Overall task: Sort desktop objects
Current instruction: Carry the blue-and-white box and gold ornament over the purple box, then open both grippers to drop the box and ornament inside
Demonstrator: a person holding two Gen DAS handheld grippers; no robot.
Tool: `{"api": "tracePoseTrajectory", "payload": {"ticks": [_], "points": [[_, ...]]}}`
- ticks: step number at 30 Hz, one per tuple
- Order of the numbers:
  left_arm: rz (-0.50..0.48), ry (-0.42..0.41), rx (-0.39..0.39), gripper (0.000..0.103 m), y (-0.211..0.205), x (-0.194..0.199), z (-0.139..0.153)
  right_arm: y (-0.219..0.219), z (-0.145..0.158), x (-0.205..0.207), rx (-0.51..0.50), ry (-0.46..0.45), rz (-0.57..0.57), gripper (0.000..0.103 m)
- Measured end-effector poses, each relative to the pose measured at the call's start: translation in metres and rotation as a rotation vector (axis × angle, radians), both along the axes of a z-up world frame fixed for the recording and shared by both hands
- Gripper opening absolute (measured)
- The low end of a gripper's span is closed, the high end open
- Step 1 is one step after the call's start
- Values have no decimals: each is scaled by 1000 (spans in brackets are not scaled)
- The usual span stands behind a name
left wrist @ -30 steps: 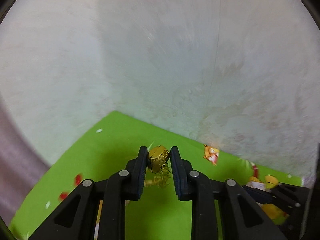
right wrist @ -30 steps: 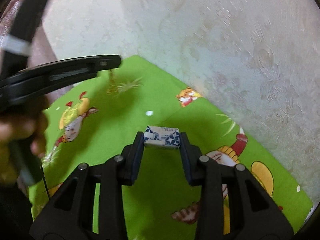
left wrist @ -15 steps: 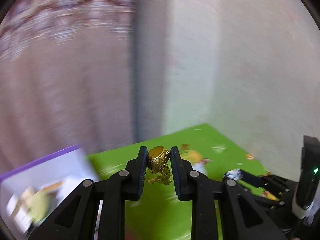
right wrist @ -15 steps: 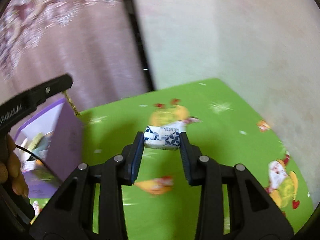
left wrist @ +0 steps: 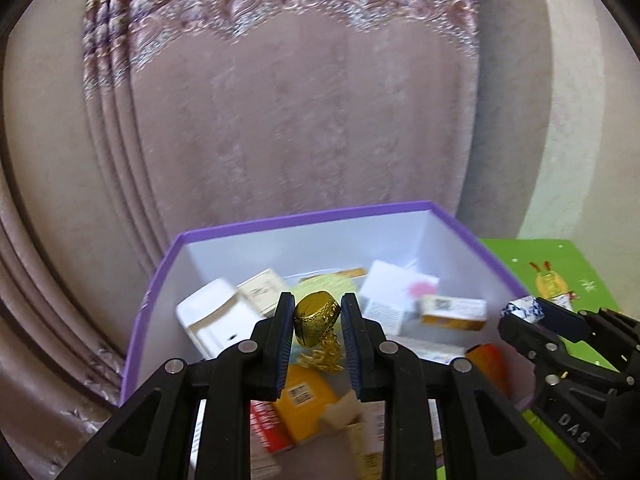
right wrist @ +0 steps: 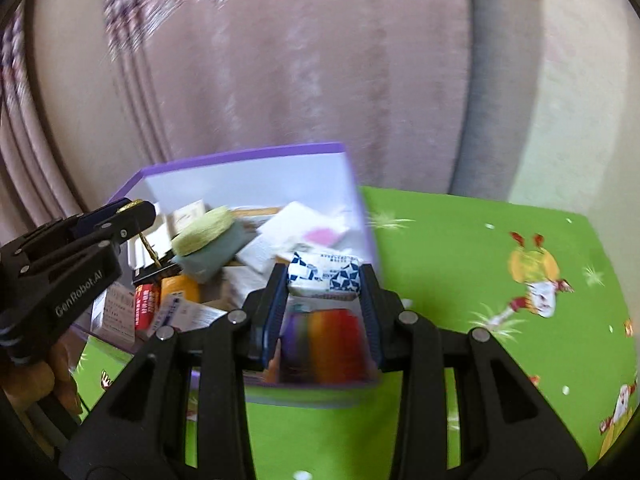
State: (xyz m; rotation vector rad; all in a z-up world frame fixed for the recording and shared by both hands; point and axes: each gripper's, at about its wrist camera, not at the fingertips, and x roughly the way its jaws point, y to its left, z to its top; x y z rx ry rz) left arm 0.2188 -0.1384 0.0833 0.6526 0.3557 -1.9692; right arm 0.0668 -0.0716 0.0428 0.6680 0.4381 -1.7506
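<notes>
Left gripper [left wrist: 317,319] clamped on a gold ring [left wrist: 316,317] at lower centre, above the open purple box [left wrist: 304,220] of clutter. Right gripper [right wrist: 324,280] pinching a blue-and-white packet [right wrist: 323,276] mid-frame, over the box's near right corner on the green cloth [right wrist: 480,264].

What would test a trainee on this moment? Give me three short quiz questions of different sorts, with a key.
1. What does the left gripper hold?
2. True or false: the purple-rimmed box is empty.
3. The right gripper grips: A) a red carton B) a blue-and-white wrapped packet C) nothing.

Key:
1. A gold ring with a dangling gold chain.
2. False; small cartons and packets fill it.
3. B.
</notes>
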Motion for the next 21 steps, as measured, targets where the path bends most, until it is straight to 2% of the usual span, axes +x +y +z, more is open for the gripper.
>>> {"api": "tracePoseTrajectory", "payload": {"ticks": [5,6,8,9,10,11,13,17,19,21], "points": [[8,-9,3,25,-2,1,-12,-18,-9,14,26,17,15,39],[7,-10,4,25,-2,3,-11,-20,-10,14,25,27,17,42],[10,-20,7,25,-4,2,-13,-23,-12,15,24,45,12,58],[9,-21,8,28,-3,1,-14,-23,-11,15,22,49,0,70],[7,-21,7,34,-3,0,-12,-21,-8,15,16,53,-10,75],[5,-23,3,37,-2,-1,-11,-19,-7,15,0,60,-17,76],[9,-23,-1,51,-1,-3,-11,-15,-3,17,-19,72,-14,78],[24,-17,-23,66,14,-1,-3,-7,2,18,-22,56,0,81],[72,-41,-34,85,22,0,0,2,3,17,-26,41,-5,81],[93,-30,-42,94,37,2,5,10,3,16,-21,29,-9,82]]}}
